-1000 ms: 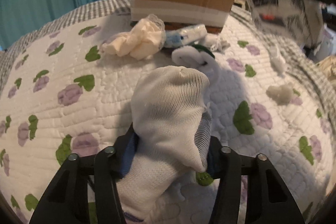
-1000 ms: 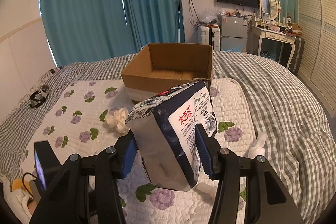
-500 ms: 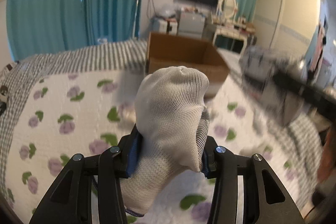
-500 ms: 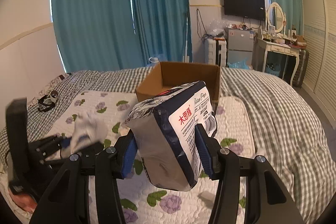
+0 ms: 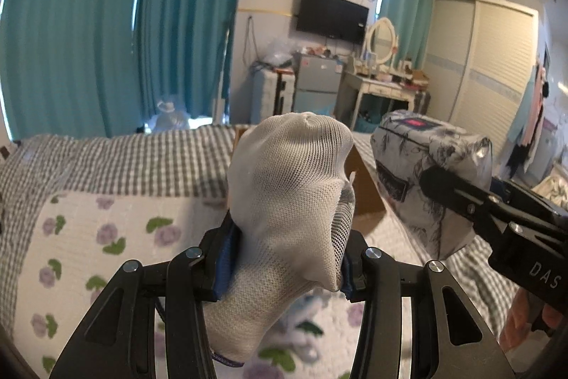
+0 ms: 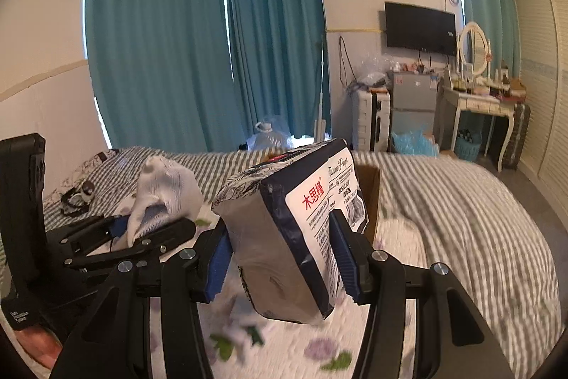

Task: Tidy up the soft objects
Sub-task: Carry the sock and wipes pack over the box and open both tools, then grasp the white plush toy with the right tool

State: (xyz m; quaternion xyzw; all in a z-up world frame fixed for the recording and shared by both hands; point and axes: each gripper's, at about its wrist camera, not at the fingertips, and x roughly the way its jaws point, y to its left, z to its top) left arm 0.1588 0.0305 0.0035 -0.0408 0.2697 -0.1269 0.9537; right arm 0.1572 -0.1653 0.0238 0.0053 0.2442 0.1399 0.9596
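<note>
My left gripper [image 5: 287, 258] is shut on a white mesh sock [image 5: 287, 198], which stands up between its blue pads, raised above the bed. My right gripper [image 6: 280, 254] is shut on a pack of tissue paper [image 6: 294, 226] with a dark patterned wrapper and white label. In the left wrist view the tissue pack [image 5: 426, 173] and right gripper [image 5: 440, 187] hang to the right. In the right wrist view the sock [image 6: 163, 194] and left gripper [image 6: 152, 222] show at the left. The cardboard box [image 5: 365, 187] lies behind both loads, mostly hidden.
The bed carries a white quilt with purple flowers [image 5: 106, 237] over a grey checked cover [image 6: 461, 208]. Small soft items lie blurred on the quilt below the sock [image 5: 305, 311]. Beyond the bed stand teal curtains, a small fridge [image 6: 411, 102] and a dressing table [image 6: 479, 105].
Both grippers have risen with their loads, so the views now look over the bed into the room. The left gripper with the sock has come up beside the right one.
</note>
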